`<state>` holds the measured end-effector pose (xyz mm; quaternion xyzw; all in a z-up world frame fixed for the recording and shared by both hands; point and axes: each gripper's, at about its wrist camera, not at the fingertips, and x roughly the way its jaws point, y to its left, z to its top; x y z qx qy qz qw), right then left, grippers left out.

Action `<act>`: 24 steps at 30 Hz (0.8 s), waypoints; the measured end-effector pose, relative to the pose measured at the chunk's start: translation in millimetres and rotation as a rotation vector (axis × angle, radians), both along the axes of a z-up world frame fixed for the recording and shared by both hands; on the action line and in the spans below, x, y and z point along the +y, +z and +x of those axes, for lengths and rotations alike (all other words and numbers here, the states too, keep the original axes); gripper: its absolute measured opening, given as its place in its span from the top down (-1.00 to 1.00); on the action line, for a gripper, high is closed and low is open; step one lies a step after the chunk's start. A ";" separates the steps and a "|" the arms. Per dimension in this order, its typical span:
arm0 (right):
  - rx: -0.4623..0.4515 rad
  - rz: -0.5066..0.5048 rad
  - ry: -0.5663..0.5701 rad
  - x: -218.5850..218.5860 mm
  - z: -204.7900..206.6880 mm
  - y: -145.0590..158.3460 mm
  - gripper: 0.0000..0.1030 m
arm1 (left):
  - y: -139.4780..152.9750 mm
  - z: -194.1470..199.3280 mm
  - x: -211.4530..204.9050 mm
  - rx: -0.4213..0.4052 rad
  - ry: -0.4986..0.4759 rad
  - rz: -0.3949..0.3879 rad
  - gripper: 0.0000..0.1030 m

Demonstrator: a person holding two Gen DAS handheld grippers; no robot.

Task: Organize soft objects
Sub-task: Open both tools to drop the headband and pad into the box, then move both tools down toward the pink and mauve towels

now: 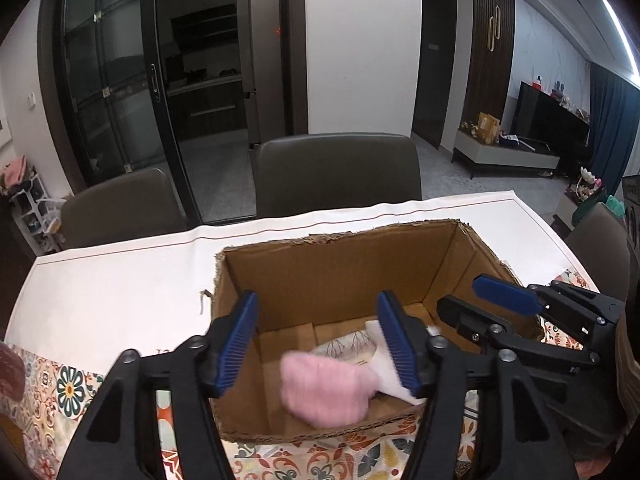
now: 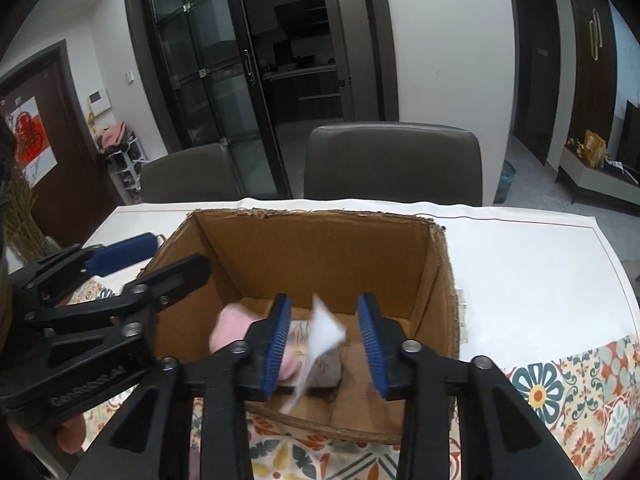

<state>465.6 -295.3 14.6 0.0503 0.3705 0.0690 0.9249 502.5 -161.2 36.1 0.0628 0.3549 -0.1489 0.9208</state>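
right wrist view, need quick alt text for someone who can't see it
Open blue-padded right gripper above an open brown cardboard box on a white-covered table; a blurred pink soft item and white tissue sit between the camera and the box floor. The left gripper reaches in, also open.

The left gripper [image 2: 176, 264], seen at the near left of the right wrist view, bears raised lettering along its black body that seems to read "GenRobot.AI", though the first letters are blurred; a red paper sign [image 2: 34, 140] with a large Chinese character hangs on the dark door at the far left, too small to read surely; faint reddish print on the white cloth [image 1: 162, 350] cannot be read.
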 end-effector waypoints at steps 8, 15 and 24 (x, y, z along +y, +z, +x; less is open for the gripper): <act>-0.048 -0.065 -0.104 -2.3 -27.6 24.3 0.14 | 21.5 -29.8 14.8 -0.095 0.075 0.025 -0.41; -0.132 -0.108 -0.161 5.9 -70.9 55.4 -0.33 | 36.1 -69.5 34.4 -0.120 0.085 0.014 -0.43; -0.184 -0.174 -0.134 40.1 -117.8 73.7 -0.39 | 44.2 -114.7 59.0 -0.131 0.113 0.050 -0.67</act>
